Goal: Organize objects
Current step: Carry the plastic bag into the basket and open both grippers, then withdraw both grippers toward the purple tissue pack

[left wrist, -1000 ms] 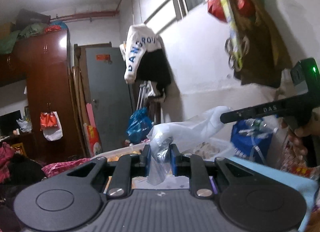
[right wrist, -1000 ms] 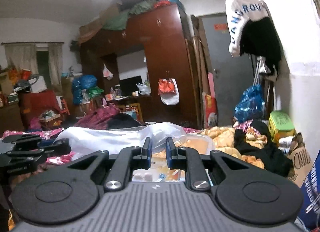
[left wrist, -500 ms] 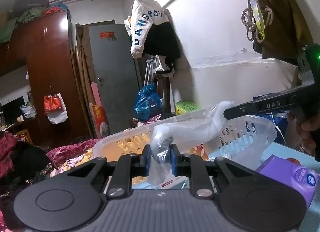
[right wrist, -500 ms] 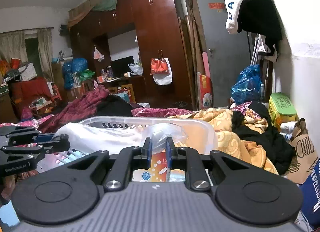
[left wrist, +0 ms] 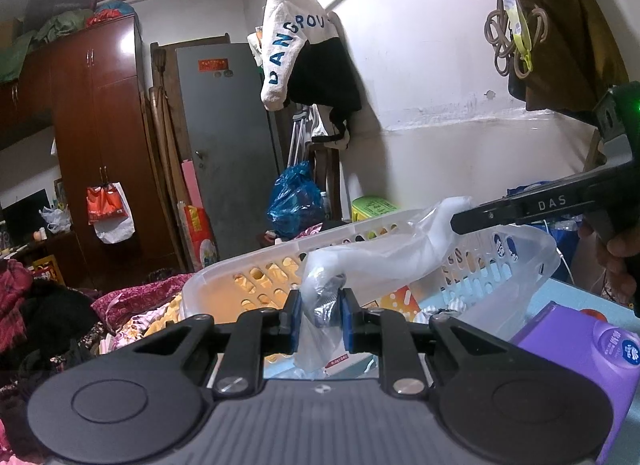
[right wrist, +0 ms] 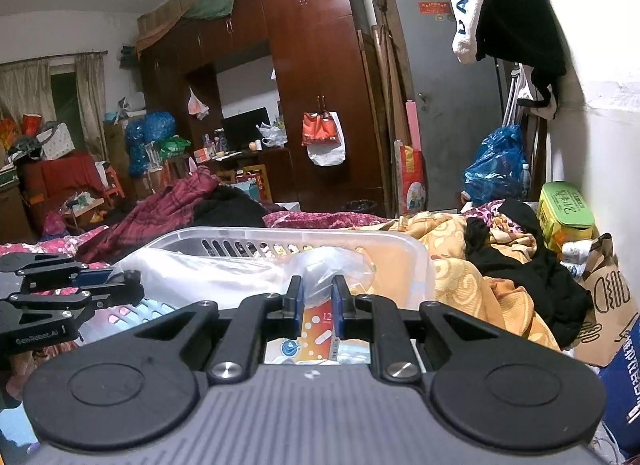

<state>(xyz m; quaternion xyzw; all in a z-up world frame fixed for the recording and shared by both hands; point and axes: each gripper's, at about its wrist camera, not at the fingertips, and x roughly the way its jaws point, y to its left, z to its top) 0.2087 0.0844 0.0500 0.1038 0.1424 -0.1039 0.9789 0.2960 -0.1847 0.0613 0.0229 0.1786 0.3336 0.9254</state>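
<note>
A clear plastic bag (left wrist: 384,261) stretches between my two grippers above a white slotted plastic basket (left wrist: 256,269). My left gripper (left wrist: 320,315) is shut on one end of the bag, with something dark and shiny inside it. My right gripper (right wrist: 317,297) is shut on the other end of the bag (right wrist: 208,269), over the basket's near rim (right wrist: 280,235). The right gripper also shows in the left wrist view (left wrist: 460,221), and the left one in the right wrist view (right wrist: 120,289). A colourful printed box (right wrist: 316,329) lies in the basket below.
A purple box (left wrist: 580,349) sits on the light blue surface right of the basket. Piled bedding and dark clothes (right wrist: 500,265) lie beyond the basket. A brown wardrobe (right wrist: 312,85), grey door (left wrist: 228,153) and white wall with hanging clothes (left wrist: 304,57) stand behind.
Both grippers have come down with the bag held between them. The basket has risen into view and now sits just under the bag. The purple box has appeared at the right.
</note>
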